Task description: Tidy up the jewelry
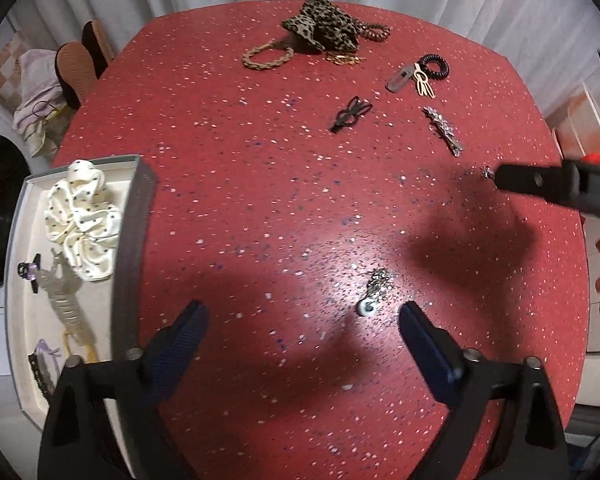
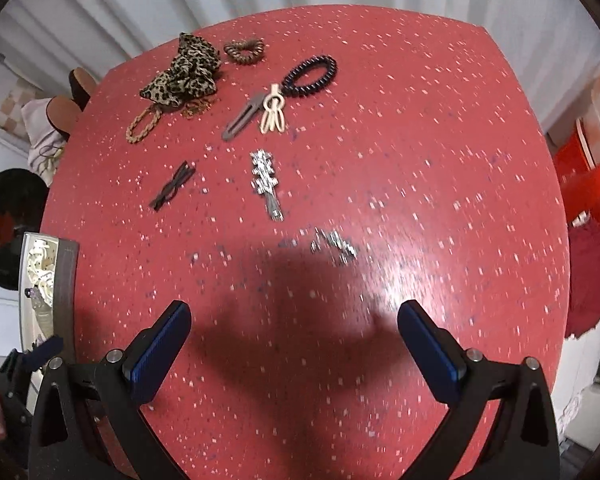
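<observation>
My left gripper (image 1: 304, 322) is open and empty above the red speckled table (image 1: 260, 208), a small sparkly piece with a pale ring (image 1: 376, 292) just ahead between its fingers. My right gripper (image 2: 294, 320) is open and empty; a small silver sparkly piece (image 2: 336, 244) lies ahead of it. One right finger shows in the left wrist view (image 1: 540, 184). A grey box (image 1: 134, 240) at the left holds a cream dotted scrunchie (image 1: 84, 224), a clear claw clip (image 1: 66, 300) and a small purple clip (image 1: 28, 270).
Further back lie a rhinestone barrette (image 2: 266, 180), black bow clip (image 2: 174, 190), grey snap clip (image 2: 242, 118), cream clip (image 2: 272, 114), black coil tie (image 2: 310, 76), brown coil tie (image 2: 244, 51), leopard scrunchie (image 2: 186, 74) and braided tie (image 2: 142, 124). White curtain behind the table.
</observation>
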The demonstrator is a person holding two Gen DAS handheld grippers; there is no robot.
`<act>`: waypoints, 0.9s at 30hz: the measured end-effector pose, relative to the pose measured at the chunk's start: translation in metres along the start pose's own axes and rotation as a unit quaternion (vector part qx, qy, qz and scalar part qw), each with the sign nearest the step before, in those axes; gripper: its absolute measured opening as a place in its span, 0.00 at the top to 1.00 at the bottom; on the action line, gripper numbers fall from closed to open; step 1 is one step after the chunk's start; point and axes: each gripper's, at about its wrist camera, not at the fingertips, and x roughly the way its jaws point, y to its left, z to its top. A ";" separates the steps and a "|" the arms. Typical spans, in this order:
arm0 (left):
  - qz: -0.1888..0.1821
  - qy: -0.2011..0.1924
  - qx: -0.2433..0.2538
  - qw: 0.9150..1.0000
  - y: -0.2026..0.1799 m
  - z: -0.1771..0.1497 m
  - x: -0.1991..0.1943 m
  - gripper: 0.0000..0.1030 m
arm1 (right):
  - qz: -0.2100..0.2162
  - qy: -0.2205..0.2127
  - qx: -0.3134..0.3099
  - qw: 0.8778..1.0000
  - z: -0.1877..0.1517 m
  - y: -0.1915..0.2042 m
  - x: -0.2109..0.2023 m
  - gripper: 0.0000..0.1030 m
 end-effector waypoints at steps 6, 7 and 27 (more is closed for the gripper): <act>-0.006 0.000 -0.002 1.000 -0.008 0.004 0.011 0.07 | 0.008 0.000 -0.017 1.000 0.021 0.007 0.015 0.11; -0.008 -0.002 -0.001 1.000 -0.010 0.005 0.013 0.07 | 0.008 0.001 -0.020 1.000 0.024 0.008 0.018 0.13; -0.009 0.014 0.011 1.000 -0.034 0.003 0.037 0.23 | -0.037 0.000 -0.080 0.996 0.054 0.036 0.062 0.23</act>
